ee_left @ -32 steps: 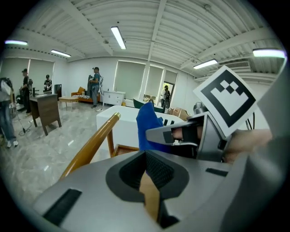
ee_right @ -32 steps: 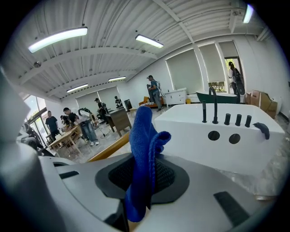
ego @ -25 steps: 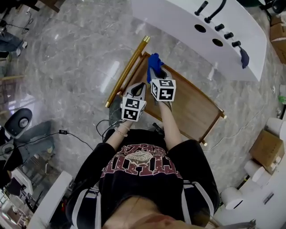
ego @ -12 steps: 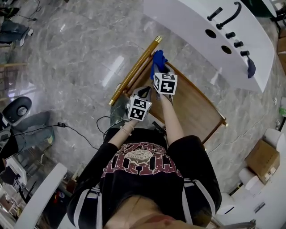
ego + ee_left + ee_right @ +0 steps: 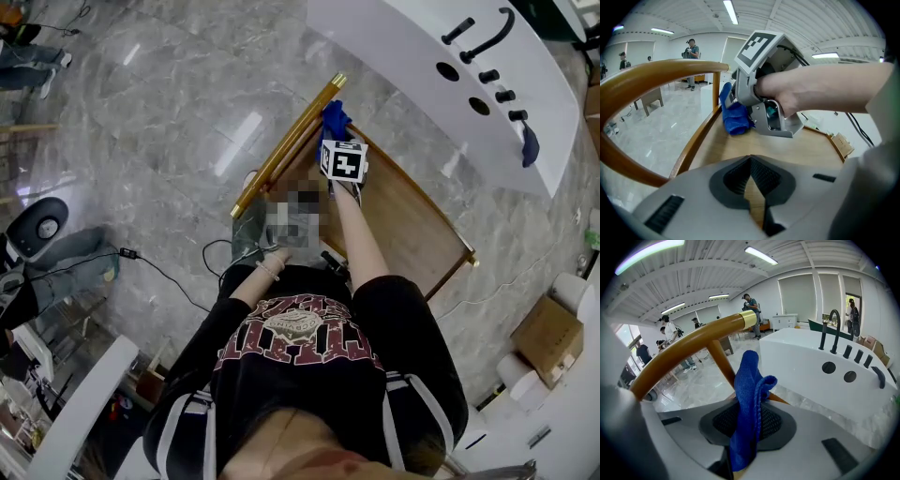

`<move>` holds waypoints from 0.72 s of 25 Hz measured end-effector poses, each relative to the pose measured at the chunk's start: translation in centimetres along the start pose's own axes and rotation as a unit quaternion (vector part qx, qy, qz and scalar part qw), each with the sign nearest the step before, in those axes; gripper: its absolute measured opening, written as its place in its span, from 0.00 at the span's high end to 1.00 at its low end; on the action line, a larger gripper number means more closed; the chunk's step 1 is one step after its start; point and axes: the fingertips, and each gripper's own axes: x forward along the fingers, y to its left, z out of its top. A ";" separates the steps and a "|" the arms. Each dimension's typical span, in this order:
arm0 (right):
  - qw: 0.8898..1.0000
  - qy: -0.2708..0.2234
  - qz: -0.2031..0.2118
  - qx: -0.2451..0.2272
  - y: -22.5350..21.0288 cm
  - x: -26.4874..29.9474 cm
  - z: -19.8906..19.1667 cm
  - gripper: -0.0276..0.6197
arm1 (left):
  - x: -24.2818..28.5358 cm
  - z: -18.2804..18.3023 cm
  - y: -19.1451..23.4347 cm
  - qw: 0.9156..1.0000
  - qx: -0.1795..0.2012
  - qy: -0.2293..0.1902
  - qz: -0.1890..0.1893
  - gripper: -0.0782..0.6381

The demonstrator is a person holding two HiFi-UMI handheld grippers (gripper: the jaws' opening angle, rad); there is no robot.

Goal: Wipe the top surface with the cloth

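The top surface (image 5: pixel 403 220) is a wooden cart top with a gold handle bar (image 5: pixel 286 145) along its left side. My right gripper (image 5: pixel 337 139) is shut on a blue cloth (image 5: pixel 331 117) at the far corner by the handle. In the right gripper view the cloth (image 5: pixel 749 399) stands up between the jaws of the right gripper (image 5: pixel 749 425). A mosaic patch hides my left gripper in the head view. In its own view the left gripper (image 5: pixel 751 164) is shut on nothing, low over the wood (image 5: pixel 806 150), and looks at the cloth (image 5: pixel 734 115).
A white bathtub (image 5: pixel 412 66) with black taps stands just beyond the cart. Grey marble floor surrounds it, with a black cable (image 5: pixel 178 281) at the left and a cardboard box (image 5: pixel 551 328) at the right. Several people stand far off in the hall.
The right gripper has carried the cloth a little further toward the far corner by the handle. The left gripper stays near the cart's near left end.
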 end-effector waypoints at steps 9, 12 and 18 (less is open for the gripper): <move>1.000 -0.011 -0.016 -0.004 -0.3 0.7 -0.4 0.82 | 0.8 -0.4 -0.5 1.000 0.006 0.006 -0.008 0.82; 1.000 -0.015 -0.011 -0.005 -0.2 0.6 -0.4 0.82 | 1.0 -0.4 -0.7 1.000 0.013 0.013 -0.007 0.82; 1.000 -0.012 -0.006 0.007 -0.3 0.5 -0.6 0.82 | 2.0 -1.2 -1.0 0.996 0.074 0.048 -0.007 0.82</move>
